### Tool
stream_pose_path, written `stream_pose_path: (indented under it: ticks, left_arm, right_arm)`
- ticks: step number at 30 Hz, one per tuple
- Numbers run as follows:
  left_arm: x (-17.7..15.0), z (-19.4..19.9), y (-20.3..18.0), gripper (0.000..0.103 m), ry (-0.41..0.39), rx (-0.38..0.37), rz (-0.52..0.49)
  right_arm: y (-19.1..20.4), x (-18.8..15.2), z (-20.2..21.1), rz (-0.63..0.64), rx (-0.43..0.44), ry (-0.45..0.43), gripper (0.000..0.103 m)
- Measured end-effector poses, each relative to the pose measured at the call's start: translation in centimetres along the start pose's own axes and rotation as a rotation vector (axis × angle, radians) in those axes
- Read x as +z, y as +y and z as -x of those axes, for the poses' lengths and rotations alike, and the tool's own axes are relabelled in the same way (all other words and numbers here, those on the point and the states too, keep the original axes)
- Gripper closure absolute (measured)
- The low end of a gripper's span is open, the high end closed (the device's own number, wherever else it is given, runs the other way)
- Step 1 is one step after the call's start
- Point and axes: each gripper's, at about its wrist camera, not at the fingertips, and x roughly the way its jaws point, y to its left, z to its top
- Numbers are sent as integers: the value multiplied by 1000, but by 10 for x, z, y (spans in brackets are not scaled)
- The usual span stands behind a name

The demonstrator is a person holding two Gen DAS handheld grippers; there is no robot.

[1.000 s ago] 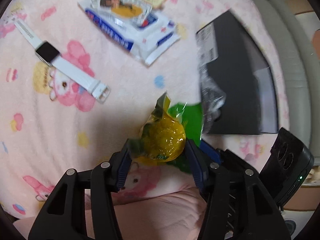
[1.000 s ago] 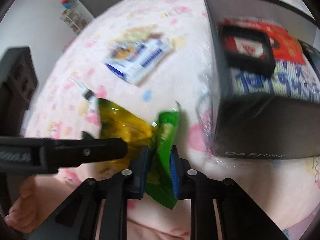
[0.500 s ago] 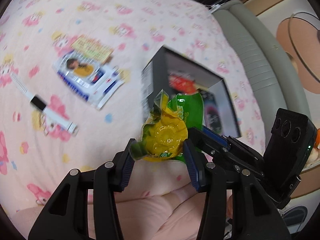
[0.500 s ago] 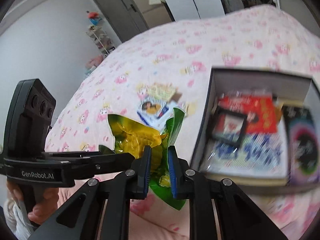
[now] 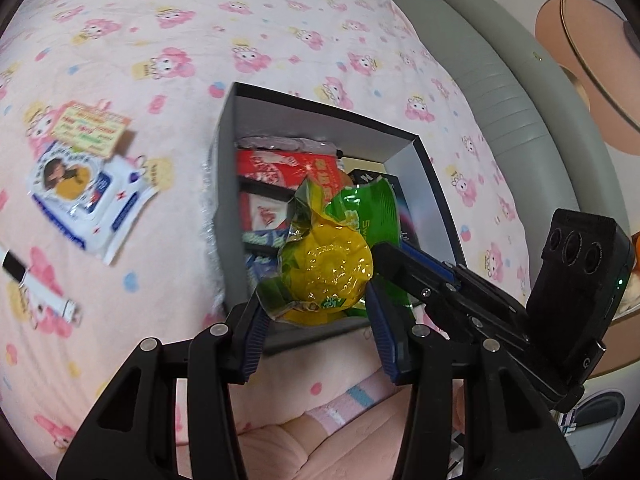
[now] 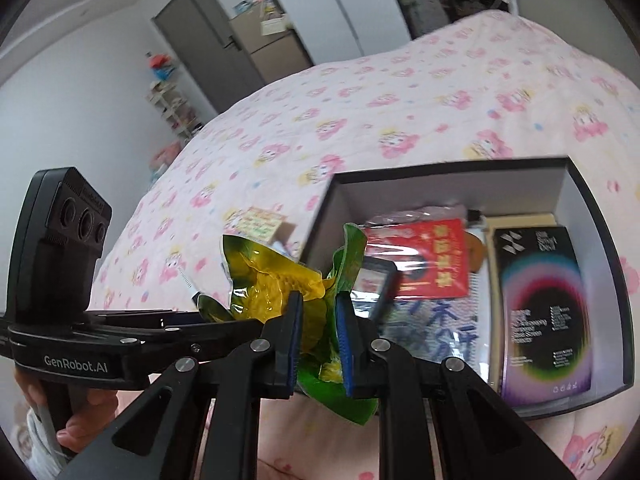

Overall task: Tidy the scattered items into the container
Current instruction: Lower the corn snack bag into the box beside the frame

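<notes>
Yellow-green snack packets [image 5: 326, 268] hang over the box [image 5: 424, 168], both hand-held grippers, left [image 5: 316, 322] and right [image 6: 318, 334], clamped on them.

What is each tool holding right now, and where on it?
Left tool grips the yellow snack packet by its round body; right tool pinches the green packet near its lower edge.

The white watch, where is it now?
In the left wrist view the white watch lies on the pink bedspread at the far left edge, just below the blue-and-white wipes packet and well left of the box.
</notes>
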Motion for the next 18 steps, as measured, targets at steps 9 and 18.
stream_pose_path:
  ticks: [9,18]
  left_arm:
    - [10,-32,-16,56,41,-5,-21]
    - [14,-60,-25,56,82,22,-31]
  right_arm:
    - [-16,-1,-4,-64,-49,-1,88]
    - [-34,-2,-5,-109,-114,35,88]
